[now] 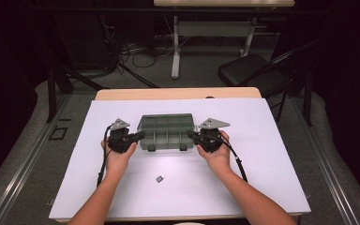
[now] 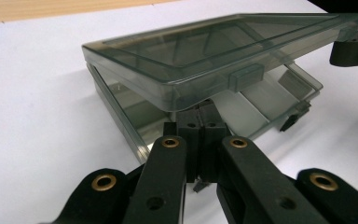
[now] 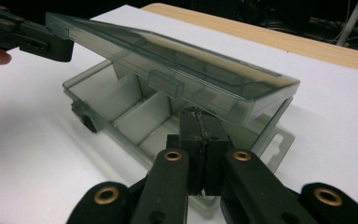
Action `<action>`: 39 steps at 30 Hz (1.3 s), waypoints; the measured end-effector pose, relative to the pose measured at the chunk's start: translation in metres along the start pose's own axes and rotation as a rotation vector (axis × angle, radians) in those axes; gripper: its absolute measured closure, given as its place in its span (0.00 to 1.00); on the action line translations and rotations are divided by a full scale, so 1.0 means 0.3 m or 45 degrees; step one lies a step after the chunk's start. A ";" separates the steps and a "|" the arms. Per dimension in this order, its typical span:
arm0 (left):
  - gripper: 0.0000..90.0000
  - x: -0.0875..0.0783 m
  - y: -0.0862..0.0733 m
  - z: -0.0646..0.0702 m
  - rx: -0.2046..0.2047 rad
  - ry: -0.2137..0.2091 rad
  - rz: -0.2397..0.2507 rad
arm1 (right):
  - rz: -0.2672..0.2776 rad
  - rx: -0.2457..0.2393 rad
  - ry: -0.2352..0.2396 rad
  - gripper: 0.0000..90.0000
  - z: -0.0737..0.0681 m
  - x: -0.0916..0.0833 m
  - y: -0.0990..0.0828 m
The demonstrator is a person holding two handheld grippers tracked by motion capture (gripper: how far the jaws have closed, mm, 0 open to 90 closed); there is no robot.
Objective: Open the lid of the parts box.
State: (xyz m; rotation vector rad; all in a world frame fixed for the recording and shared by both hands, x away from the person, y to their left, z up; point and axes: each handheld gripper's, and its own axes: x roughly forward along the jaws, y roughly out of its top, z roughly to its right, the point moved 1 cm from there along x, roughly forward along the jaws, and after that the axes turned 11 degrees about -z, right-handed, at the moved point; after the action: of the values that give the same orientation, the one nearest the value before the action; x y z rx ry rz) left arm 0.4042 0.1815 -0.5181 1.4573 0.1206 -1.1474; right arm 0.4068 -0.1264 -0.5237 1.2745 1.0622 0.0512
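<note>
A clear grey compartment box [image 1: 168, 132] sits mid-table on the white sheet. Its lid [image 2: 214, 51] is hinged at the far side and tilted up off the base [image 2: 265, 100]. My left gripper [image 1: 139, 136] is at the box's front left corner, jaws pressed together, with the tips [image 2: 200, 116] tucked under the lid's edge. My right gripper [image 1: 191, 135] mirrors it at the front right corner, shut, with its tips [image 3: 199, 123] beneath the lid [image 3: 168, 51]. Empty compartments show in the base [image 3: 121, 109]. Neither pair of jaws clamps anything.
A small dark piece [image 1: 160, 178] lies on the white sheet [image 1: 262, 154] in front of the box. The wooden table edge [image 1: 178, 93] runs behind it. A black chair [image 1: 258, 72] and another table's legs stand beyond on the floor.
</note>
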 end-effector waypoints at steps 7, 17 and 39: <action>1.00 -0.025 0.060 -0.011 -0.021 0.016 0.026 | 0.005 0.009 -0.019 1.00 0.016 -0.001 0.062; 1.00 -0.027 0.142 -0.015 -0.046 0.055 0.034 | 0.007 0.043 -0.025 1.00 0.038 -0.002 0.145; 1.00 -0.013 0.217 -0.035 -0.086 0.128 0.122 | 0.058 0.061 -0.074 1.00 0.063 0.015 0.218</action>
State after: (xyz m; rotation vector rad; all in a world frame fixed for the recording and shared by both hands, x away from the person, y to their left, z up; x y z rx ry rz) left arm 0.4510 0.1738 -0.4720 1.4457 0.1560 -0.9837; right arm 0.4550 -0.1146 -0.4768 1.3359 0.9893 0.0230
